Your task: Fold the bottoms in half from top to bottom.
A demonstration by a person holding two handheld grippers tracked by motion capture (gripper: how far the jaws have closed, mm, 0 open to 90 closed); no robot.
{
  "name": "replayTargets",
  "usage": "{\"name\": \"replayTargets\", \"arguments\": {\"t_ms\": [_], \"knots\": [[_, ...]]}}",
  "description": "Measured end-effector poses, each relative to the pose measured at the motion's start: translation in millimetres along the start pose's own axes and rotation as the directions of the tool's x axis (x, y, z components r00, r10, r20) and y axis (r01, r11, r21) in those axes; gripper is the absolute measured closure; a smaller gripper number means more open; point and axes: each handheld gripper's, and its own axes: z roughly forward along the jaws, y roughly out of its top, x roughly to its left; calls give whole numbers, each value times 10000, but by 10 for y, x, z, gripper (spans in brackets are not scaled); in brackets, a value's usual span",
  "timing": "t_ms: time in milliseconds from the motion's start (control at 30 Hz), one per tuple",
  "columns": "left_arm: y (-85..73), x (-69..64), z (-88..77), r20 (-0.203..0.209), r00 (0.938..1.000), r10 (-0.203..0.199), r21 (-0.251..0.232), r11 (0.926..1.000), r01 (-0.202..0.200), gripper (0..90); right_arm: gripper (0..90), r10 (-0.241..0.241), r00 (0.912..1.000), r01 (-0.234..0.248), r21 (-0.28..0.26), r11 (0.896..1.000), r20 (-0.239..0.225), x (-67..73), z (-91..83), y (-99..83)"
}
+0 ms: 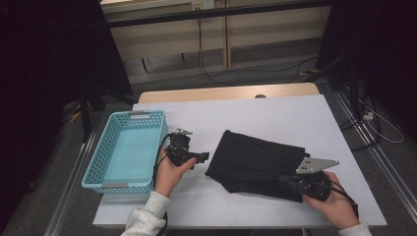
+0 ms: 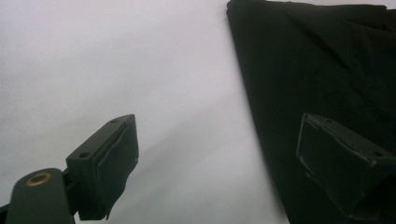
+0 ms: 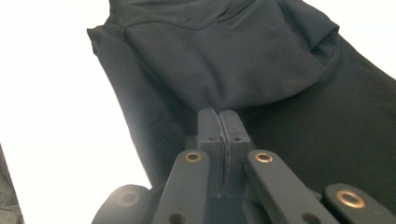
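— On the near right of the white table (image 1: 255, 118), what is the step in hand?

— Folding, by my reading. A black garment (image 1: 255, 164), already doubled over on itself, lies right of centre on the table. The right gripper (image 1: 291, 181) sits at its near right corner with its jaws pressed together on a pinch of the fabric; in the right gripper view the right gripper (image 3: 220, 122) has the cloth bunched up just ahead of its two pads.

— And the other hand?

— The left gripper (image 1: 199, 158) is just beside the garment's left edge, apart from it, jaws spread wide and holding nothing. In the left gripper view bare tabletop shows between the pads, with the black garment (image 2: 322, 93) reaching under the one on the right.

— What does the next move call for?

— Probably lifting the pinched corner and carrying it across to make another fold, while the left gripper takes or pins the left edge so the cloth does not slide. The grip is thin, so a slow pull seems wise.

— Where would it go afterwards?

— Likely into the turquoise plastic basket (image 1: 98, 169) at the left edge of the table, which stands with nothing in it.

— The surroundings?

— A smooth white sheet covers a wooden tabletop (image 1: 226, 92), whose far strip shows bare. Beyond it are a grey floor, trailing cables (image 1: 255, 69) and pale wall panels; dark hangings close in both sides.
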Motion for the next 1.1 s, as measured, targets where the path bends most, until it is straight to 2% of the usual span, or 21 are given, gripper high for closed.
{"name": "replayTargets", "arguments": {"t_ms": [33, 67, 167, 200, 233, 300, 367, 500, 600, 733, 800, 867, 967, 1100], "knots": [[3, 1, 2, -19, 10000, 32, 17, 10000, -32, 126, 788, 23, 10000, -23, 11, 10000, 16, 2, 7, -5], [7, 0, 5, -13, 10000, 43, 35, 10000, -43, 125, 779, 20, 9998, -20, -2, 10000, 195, -3, 14, -1], [8, -2, 10, -33, 10000, 53, 22, 10000, -52, 126, 731, 123, 9995, -116, -246, 9996, 298, -69, 28, 59], [12, 4, 7, -26, 9997, 230, 128, 9997, -230, 125, 727, 268, 9983, -250, -349, 9991, 509, -108, 39, 91], [13, 1, 9, -24, 9998, 214, 137, 9997, -214, 126, 719, 356, 9968, -327, -407, 9986, 722, -154, 62, 129], [9, -7, 14, -43, 9997, 254, 154, 9996, -253, 125, 697, 485, 9919, -422, -559, 9975, 1177, -263, 149, 219], [-4, -18, 19, -16, 9996, 270, 182, 9995, -269, 125, 689, 678, 9875, -591, -641, 9962, 1426, -363, 265, 306], [-38, -21, -2, -47, 9996, 283, 250, 9993, -281, 123, 690, 440, 9776, -367, -391, 9986, 2059, -507, 517, 463], [-62, -17, -19, -61, 9995, 320, 290, 9991, -318, 122, 682, 661, 9741, -608, -307, 9977, 2161, -596, 664, 537], [-88, -10, -23, -99, 9996, 249, 298, 9993, -246, 122, 686, 1025, 9751, -978, -333, 9946, 1968, -693, 807, 624], [-95, -11, -25, -91, 9997, 239, 292, 9993, -236, 122, 739, 1094, 9705, -1125, 21, 9936, 2147, -721, 887, 652], [-99, -19, -26, -78, 9997, 242, 271, 9993, -240, 122, 860, 1056, 9715, -1148, 317, 9929, 2125, -750, 932, 648], [-98, -25, -32, -73, 9997, 245, 249, 9994, -244, 123, 878, 1025, 9747, -1129, 418, 9927, 1985, -791, 916, 630], [-88, -24, -49, -78, 9996, 254, 199, 9995, -252, 122, 880, 1463, 9703, -1468, -121, 9891, 1926, -842, 754, 651]]}}
